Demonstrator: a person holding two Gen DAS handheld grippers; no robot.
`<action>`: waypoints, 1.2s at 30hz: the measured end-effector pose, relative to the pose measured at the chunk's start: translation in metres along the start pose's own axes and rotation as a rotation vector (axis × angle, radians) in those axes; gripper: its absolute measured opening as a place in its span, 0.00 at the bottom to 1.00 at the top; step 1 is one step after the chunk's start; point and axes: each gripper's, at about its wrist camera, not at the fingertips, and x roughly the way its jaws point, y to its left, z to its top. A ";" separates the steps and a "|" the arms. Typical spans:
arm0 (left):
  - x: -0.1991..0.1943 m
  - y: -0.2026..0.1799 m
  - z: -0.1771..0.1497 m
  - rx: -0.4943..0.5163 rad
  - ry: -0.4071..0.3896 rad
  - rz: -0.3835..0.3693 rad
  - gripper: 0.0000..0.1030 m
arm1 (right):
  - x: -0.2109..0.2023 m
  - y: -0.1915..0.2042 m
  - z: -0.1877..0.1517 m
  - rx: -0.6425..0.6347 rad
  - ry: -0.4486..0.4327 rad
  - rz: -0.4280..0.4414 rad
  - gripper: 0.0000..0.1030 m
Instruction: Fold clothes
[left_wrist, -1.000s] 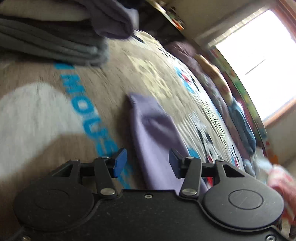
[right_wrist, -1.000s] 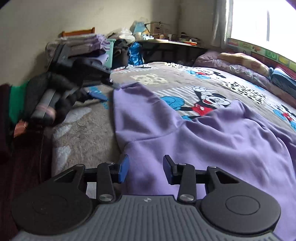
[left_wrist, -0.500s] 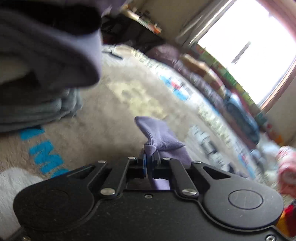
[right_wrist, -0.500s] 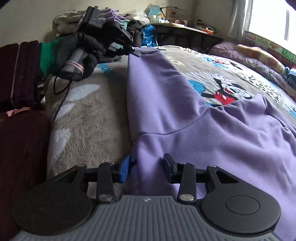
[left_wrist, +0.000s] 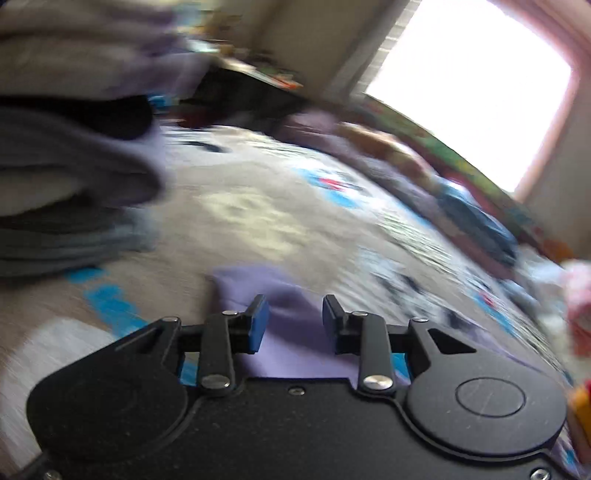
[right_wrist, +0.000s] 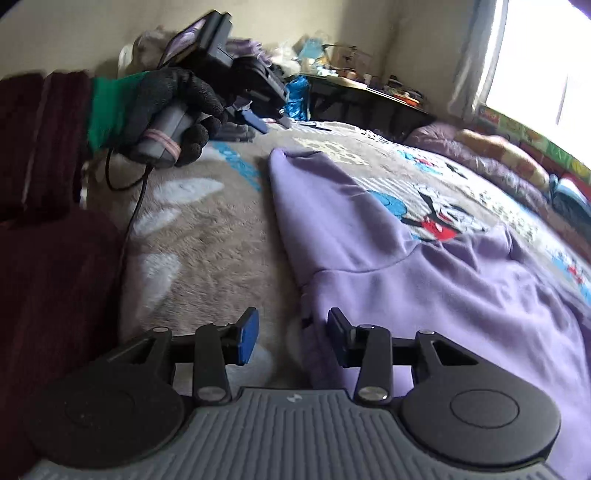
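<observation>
A purple sweatshirt (right_wrist: 424, 295) lies spread on the bed, its sleeve (right_wrist: 321, 199) stretched straight towards the far end. My right gripper (right_wrist: 291, 332) is open over the garment's left edge near the armpit, with the right finger above the cloth and the left one above the blanket. In the left wrist view, which is blurred, my left gripper (left_wrist: 293, 321) is open just above the sleeve end (left_wrist: 258, 284), holding nothing. The right wrist view shows the left gripper (right_wrist: 271, 123) in a gloved hand (right_wrist: 177, 103), raised beyond the cuff.
A beige cartoon-print blanket (right_wrist: 207, 251) covers the bed. A stack of folded clothes (left_wrist: 74, 184) sits close on the left. Pillows (right_wrist: 498, 155) line the window side, and a cluttered desk (right_wrist: 362, 92) stands at the far end. A dark red sleeve (right_wrist: 44, 140) is at the left.
The left gripper, shut on the sleeve cuff half a second ago, has opened and let it go; the sleeve now lies flat. The right gripper has opened wider.
</observation>
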 end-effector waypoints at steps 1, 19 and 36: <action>-0.002 -0.015 -0.007 0.029 0.018 -0.034 0.29 | -0.007 -0.002 -0.002 0.013 -0.008 0.007 0.40; -0.036 -0.174 -0.191 0.601 0.272 -0.225 0.29 | -0.087 -0.106 -0.095 0.358 0.033 -0.221 0.39; -0.050 -0.180 -0.194 0.647 0.305 -0.237 0.62 | -0.129 -0.089 -0.122 0.361 -0.029 -0.223 0.41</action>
